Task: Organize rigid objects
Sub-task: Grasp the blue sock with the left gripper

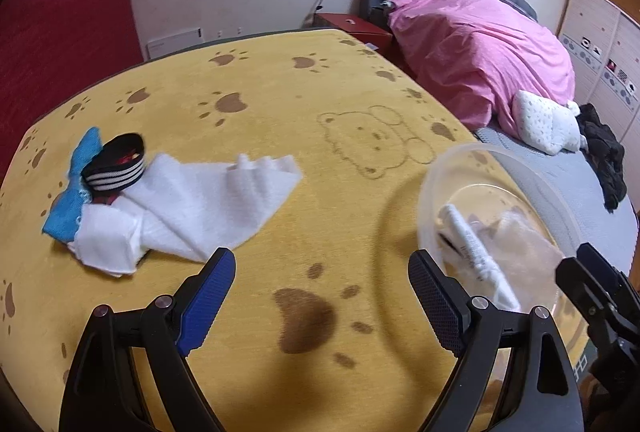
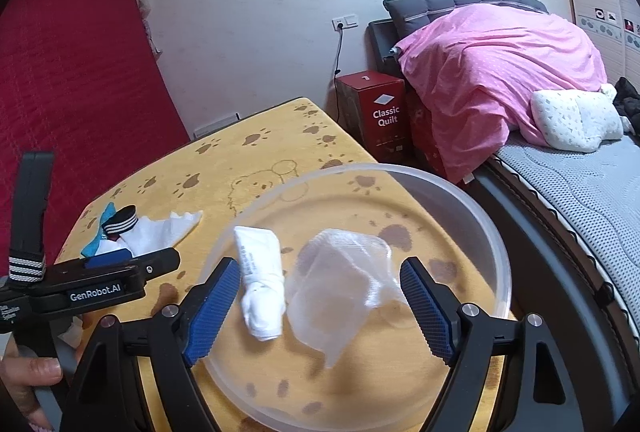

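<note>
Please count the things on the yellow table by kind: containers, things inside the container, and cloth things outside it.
Containers: 1, clear bowl
Inside the bowl: 2, white tube, clear bag
Cloth outside: 3, white cloth, blue cloth, striped band
Total: 6

Yellow paw-print tablecloth (image 1: 280, 80), seemingly white tube (image 2: 258, 272)

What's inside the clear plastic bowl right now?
Inside the clear bowl: a white tube and a crumpled clear plastic bag. Anything under the bag is hidden by its folds.
</note>
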A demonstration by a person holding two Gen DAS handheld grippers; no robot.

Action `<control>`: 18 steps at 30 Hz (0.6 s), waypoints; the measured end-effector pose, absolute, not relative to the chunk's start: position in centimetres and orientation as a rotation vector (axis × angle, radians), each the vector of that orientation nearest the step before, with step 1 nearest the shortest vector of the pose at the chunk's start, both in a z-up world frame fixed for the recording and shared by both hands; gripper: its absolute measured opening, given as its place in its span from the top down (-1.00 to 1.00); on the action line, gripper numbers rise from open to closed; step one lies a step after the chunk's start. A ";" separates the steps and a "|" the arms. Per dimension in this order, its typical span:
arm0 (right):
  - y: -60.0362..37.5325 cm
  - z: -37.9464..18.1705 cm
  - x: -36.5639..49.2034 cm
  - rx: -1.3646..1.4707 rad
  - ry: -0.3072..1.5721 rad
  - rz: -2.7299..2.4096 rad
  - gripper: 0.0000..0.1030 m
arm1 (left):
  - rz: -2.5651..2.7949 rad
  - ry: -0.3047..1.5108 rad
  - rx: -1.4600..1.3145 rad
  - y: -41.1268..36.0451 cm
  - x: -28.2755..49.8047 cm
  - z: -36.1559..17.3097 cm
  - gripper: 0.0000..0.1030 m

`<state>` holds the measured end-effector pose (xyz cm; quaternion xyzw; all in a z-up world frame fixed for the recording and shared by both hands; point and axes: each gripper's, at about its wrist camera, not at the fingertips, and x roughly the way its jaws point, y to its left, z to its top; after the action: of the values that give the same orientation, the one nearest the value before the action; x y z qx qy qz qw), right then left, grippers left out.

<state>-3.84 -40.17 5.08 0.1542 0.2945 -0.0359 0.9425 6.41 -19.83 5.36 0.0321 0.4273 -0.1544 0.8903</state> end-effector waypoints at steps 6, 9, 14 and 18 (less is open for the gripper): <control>-38.6 5.4 -3.2 0.300 0.597 -0.043 -0.66 | -0.270 0.891 0.021 -16.8 7.0 5.3 -0.73; -37.6 5.6 -2.9 0.287 0.598 -0.025 -0.66 | -0.239 0.886 0.002 -15.0 7.3 5.4 -0.73; -35.8 5.7 -2.3 0.265 0.607 0.007 -0.66 | -0.186 0.882 -0.042 -11.5 8.0 5.4 -0.73; -34.0 5.8 -1.9 0.235 0.615 0.041 -0.66 | -0.140 0.875 -0.075 -8.8 8.7 5.5 -0.73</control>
<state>-1.90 -34.05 5.80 0.1155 0.3019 0.0202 0.9461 8.72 -8.84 5.48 -0.0365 0.4232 -0.0676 0.9028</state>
